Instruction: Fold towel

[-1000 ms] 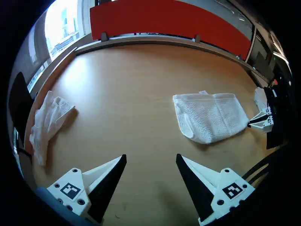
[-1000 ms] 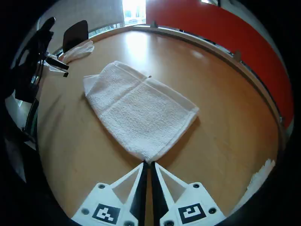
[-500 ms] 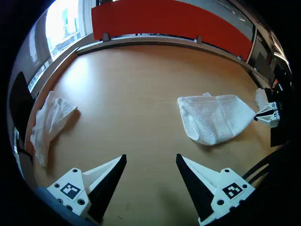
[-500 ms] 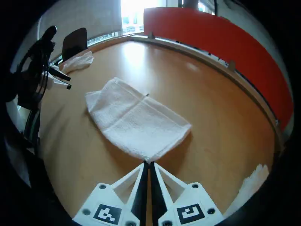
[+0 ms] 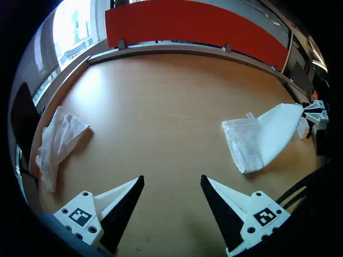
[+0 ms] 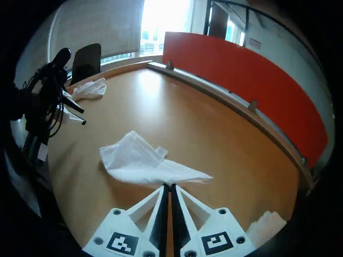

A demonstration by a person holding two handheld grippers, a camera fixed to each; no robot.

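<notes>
In the left gripper view, the left gripper (image 5: 171, 177) is seen at 6 o'clock with its jaws spread wide apart and nothing held between them. It is poised above the wooden table (image 5: 163, 107). The white towel (image 5: 257, 137) is found at 3 o'clock: one corner is raised off the table and drawn toward the right gripper (image 5: 315, 112) at the edge of the view, while the folded bulk is left resting on the wood. A second, crumpled cloth (image 5: 58, 141) is seen lying at 9 o'clock, well apart from the towel, near a dark chair (image 5: 21, 115). A red partition (image 5: 193, 21) is set along the far table edge at 12 o'clock.

In the right gripper view, the jaws are pressed together at 6 o'clock on the towel's near corner, which is pinched between both fingers. The rest of the towel is draped down to the table just beyond the fingertips, toward 9 o'clock. A small white cloth (image 6: 266, 222) is seen at 4 o'clock.
</notes>
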